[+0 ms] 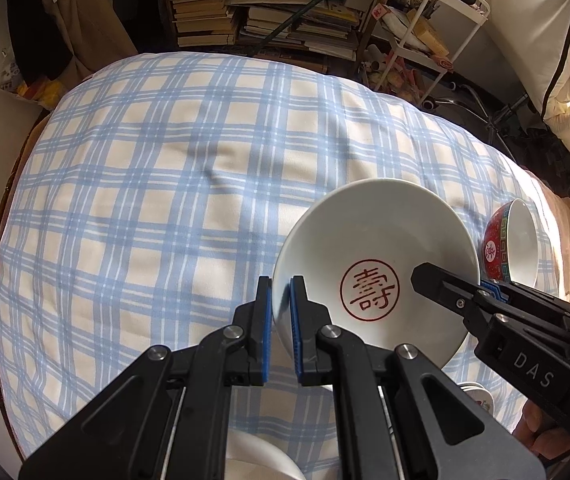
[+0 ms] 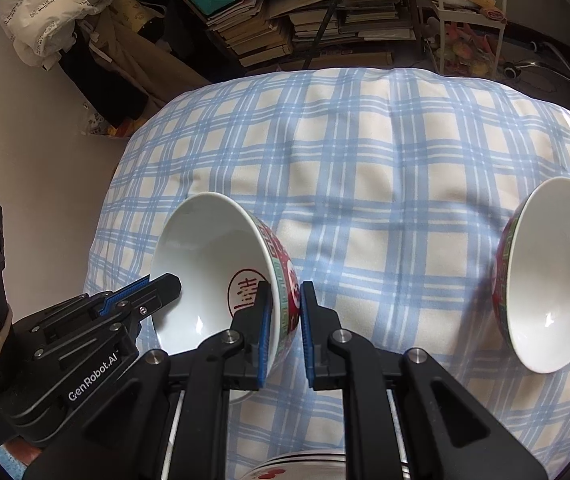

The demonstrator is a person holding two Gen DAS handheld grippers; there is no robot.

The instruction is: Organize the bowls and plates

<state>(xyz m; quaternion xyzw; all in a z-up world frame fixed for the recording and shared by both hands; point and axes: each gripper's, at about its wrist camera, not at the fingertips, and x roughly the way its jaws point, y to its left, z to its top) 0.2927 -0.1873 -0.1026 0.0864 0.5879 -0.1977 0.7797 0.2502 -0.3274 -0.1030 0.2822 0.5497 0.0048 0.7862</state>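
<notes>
Both grippers have a bite on the same bowl! Left gripper has its blue pads pinched tight on the rim of the white bowl with the red seal, one pad inside the wall and one outside. From this camera the bowl tips up on edge, its white inside and the round red character mark in the bottom facing the lens, clear above the blue checked cloth. Right gripper comes in from the right side of the same view, and its black finger lies across the inside of the bowl at the opposite rim.

Over to the right wrist camera: the right gripper is clamped on the bowl too, one pad inside, the other against the red patterned outer wall. Left gripper shows at the lower left, nipping the far rim. So it is one bowl, held from two sides and tilted.

A second bowl with the same red pattern outside and a plain white inside stands on edge at the right, well apart from the held one. Near the bottom of this view a stack of plates peeks out between the gripper's arms. Beyond the cloth, shelves crammed with books and a white wire cart
</notes>
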